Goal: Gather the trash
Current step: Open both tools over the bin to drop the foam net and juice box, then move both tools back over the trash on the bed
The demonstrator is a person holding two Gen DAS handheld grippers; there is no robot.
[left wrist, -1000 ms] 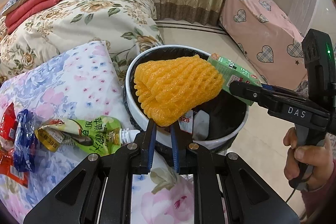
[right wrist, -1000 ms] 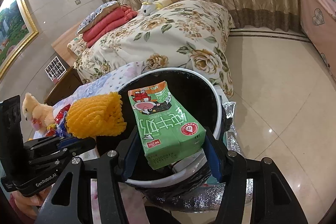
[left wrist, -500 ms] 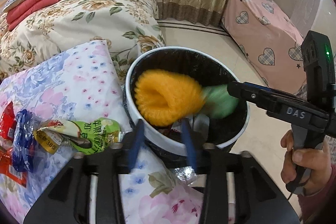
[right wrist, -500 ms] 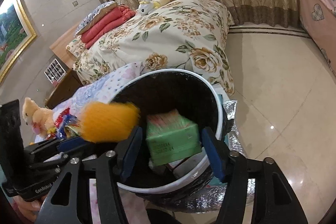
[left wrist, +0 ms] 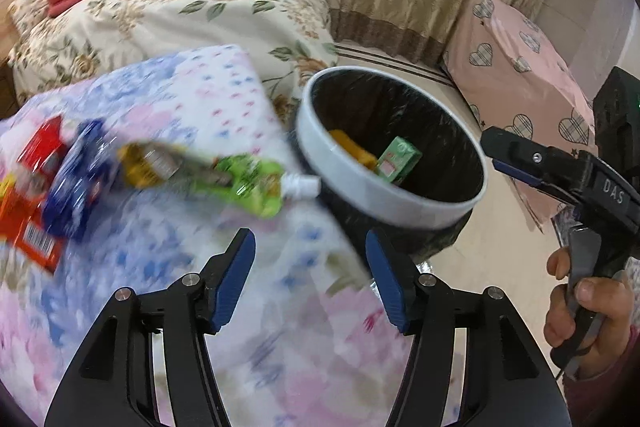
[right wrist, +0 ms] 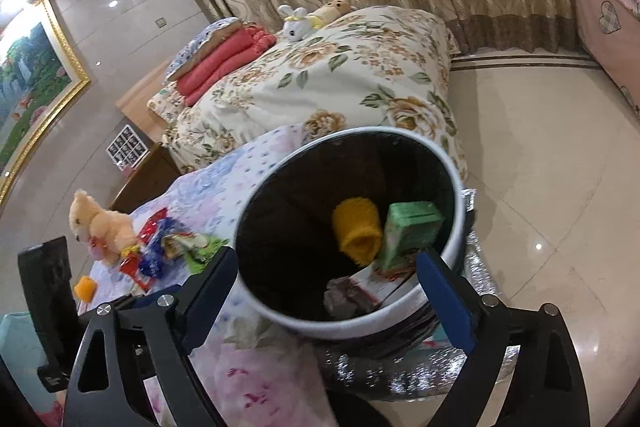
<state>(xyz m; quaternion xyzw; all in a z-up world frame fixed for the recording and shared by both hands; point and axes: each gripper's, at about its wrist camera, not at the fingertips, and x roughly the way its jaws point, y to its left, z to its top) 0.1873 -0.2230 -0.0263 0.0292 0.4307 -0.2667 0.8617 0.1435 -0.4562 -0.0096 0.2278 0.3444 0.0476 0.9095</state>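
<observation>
A white-rimmed bin [left wrist: 420, 215] [right wrist: 304, 319] with a black liner stands beside the bed. Inside it lie the orange foam net [right wrist: 356, 231] [left wrist: 352, 149] and the green carton [right wrist: 408, 231] [left wrist: 398, 161]. My left gripper [left wrist: 308, 251] hovers over the floral bedcover, its jaws opening with nothing between them. My right gripper [right wrist: 326, 269] hangs over the bin's near rim, jaws opening and empty. On the bedcover lie a green spouted pouch [left wrist: 240, 179], a blue wrapper [left wrist: 76, 179] and a red wrapper [left wrist: 28, 203].
A floral duvet [right wrist: 340, 83] with folded red blankets [right wrist: 224, 63] fills the far bed. A teddy bear [right wrist: 100, 227] sits by the wrappers. A pink heart-print cover [left wrist: 528, 99] stands right of the bin. A hand [left wrist: 588, 319] grips the right gripper's handle.
Both grippers let go: the orange foam net and the green carton dropped into the bin. The left gripper's view has swung left toward the wrappers on the bedcover. Both pairs of jaws widened.
</observation>
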